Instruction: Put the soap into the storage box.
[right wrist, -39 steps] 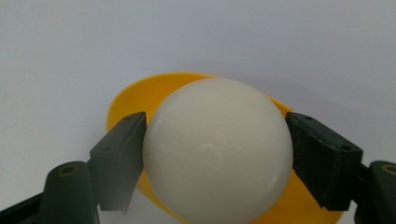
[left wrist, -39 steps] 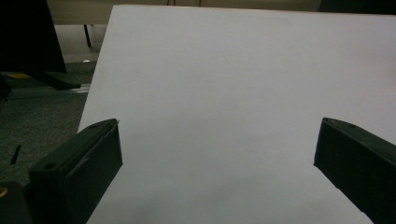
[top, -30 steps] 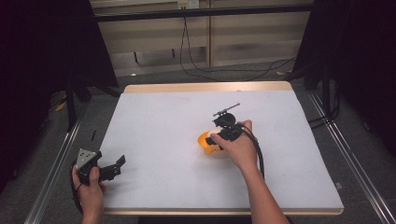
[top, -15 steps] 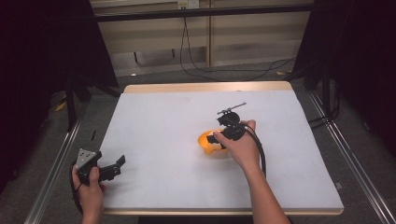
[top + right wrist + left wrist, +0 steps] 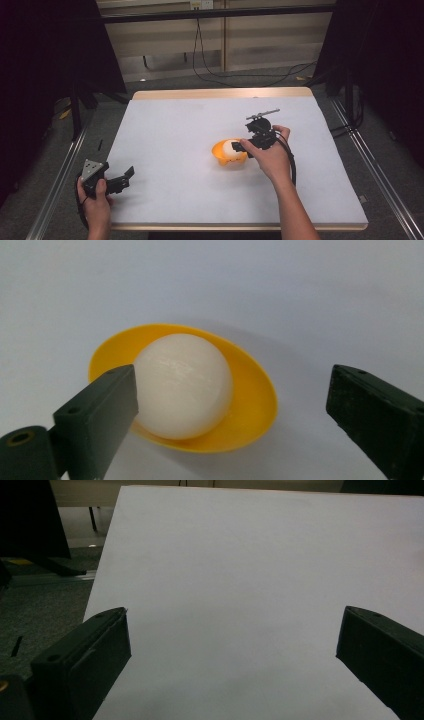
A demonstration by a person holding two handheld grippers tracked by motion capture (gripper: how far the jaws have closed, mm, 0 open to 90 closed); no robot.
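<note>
A yellow-orange bowl (image 5: 226,156) (image 5: 255,390) sits on the white table (image 5: 175,130), right of its middle. A white ball (image 5: 231,146) (image 5: 182,382) lies inside it. My right gripper (image 5: 240,146) (image 5: 230,395) hovers just right of the bowl and points at it. Its jaws have just been opening and now stand wide. The ball lies beyond them, near the left jaw, and neither pad touches it. My left gripper (image 5: 126,176) (image 5: 232,640) rests open at the table's near left corner, with only bare table (image 5: 250,555) between its jaws.
A black cable trails from the right gripper along the forearm (image 5: 290,165). Metal rails (image 5: 55,180) run along both sides of the table. Cables lie on the floor (image 5: 220,75) beyond the far edge.
The right gripper has drawn back a little to the right, away from the bowl, and its jaws have opened. The left hand has not moved.
</note>
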